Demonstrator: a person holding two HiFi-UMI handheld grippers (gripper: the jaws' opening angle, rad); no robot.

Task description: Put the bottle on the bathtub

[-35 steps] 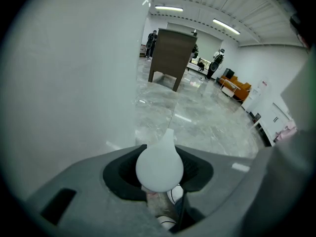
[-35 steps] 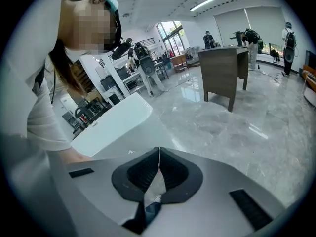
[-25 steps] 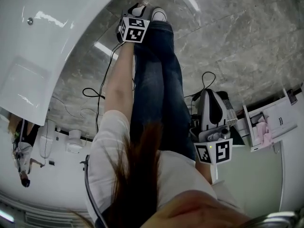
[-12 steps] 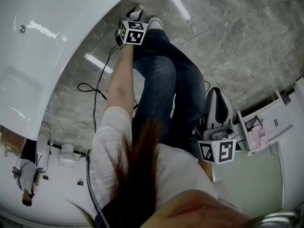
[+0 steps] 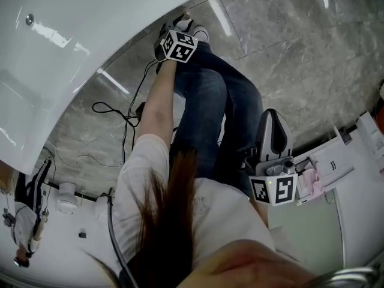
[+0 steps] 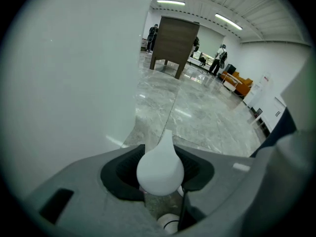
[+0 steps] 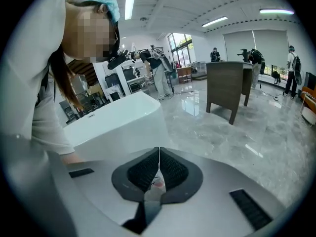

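The white bottle (image 6: 159, 171), grasped at its bulb by the left hand-held gripper (image 6: 160, 147) low beside the bathtub (image 6: 64, 83) wall, probably wants a firm, steady lift up onto it, while the right hand-held gripper (image 7: 159, 157) hangs clenched and empty.

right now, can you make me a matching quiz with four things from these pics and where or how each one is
Things:
1. bottle
2. right tongs
3. bathtub
4. brown cabinet

Place or state:
a. jaws together, nothing between them
b. standing far off on the marble floor
c. gripped in the left tongs
d. white, at the left of the head view

Pairs: 1-c, 2-a, 3-d, 4-b
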